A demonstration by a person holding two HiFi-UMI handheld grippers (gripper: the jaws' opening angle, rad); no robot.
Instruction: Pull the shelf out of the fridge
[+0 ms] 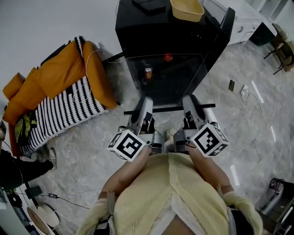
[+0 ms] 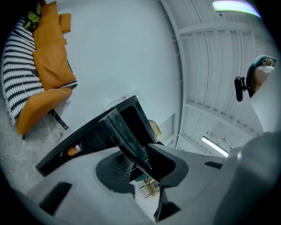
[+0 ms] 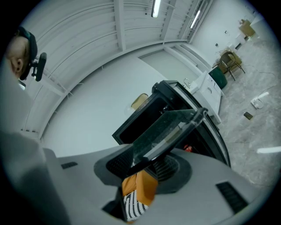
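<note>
Gripping the shelf (image 1: 170, 78) by its near edge with the left gripper (image 1: 146, 106), jaws pinched on the glass by its corner. Likewise with the right gripper (image 1: 192, 104), closed across the dark front trim. Holding the pane about level, out in front of the open black fridge (image 1: 138, 27), with its far edge near the mouth. Cannot tell whether it is wholly clear.

Judged mostly drawn out. Left to do: bring the rear edge free and find a place to set it down.

Noted inside: a can (image 1: 148, 72) and a red item (image 1: 168, 57). On top, a tan bowl (image 1: 186, 9).

Underfoot, pale marbled floor (image 1: 257, 137). To the left, by the white wall (image 1: 46, 23), orange cushions (image 1: 64, 69) on a striped throw (image 1: 59, 112).
</note>
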